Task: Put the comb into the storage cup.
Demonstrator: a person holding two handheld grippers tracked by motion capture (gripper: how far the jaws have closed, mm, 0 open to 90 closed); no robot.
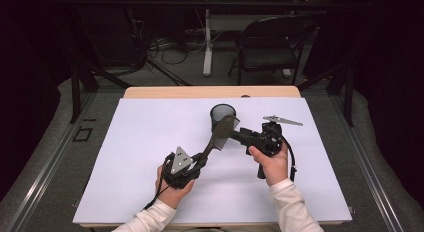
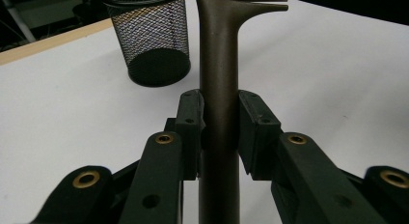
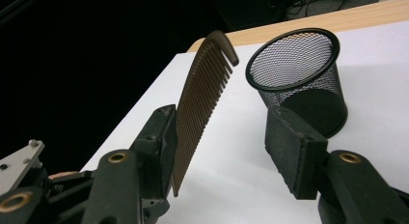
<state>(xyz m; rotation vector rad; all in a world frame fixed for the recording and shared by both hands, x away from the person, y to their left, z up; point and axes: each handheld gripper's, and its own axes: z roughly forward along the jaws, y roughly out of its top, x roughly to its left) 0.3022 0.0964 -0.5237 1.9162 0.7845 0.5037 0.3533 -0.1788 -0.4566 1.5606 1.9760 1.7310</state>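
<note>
A brown comb point(image 1: 220, 134) is held above the white mat, slanting up toward a black mesh cup point(image 1: 222, 113). My left gripper point(image 1: 202, 157) is shut on the comb's handle point(image 2: 219, 84), both pads pressing its sides, and the mesh cup point(image 2: 149, 40) stands just beyond. My right gripper point(image 1: 236, 135) comes in from the right at the comb's toothed head. Its jaws stand open around the comb point(image 3: 200, 98): the teeth lie by the left pad, while the right pad is well apart. The cup point(image 3: 299, 74) stands upright behind my right gripper point(image 3: 224, 125).
A white mat point(image 1: 150, 157) covers most of the wooden table point(image 1: 200, 92). A folding chair point(image 1: 272, 42) and cables stand on the floor beyond the far edge. Bare mat lies to the left and along the front.
</note>
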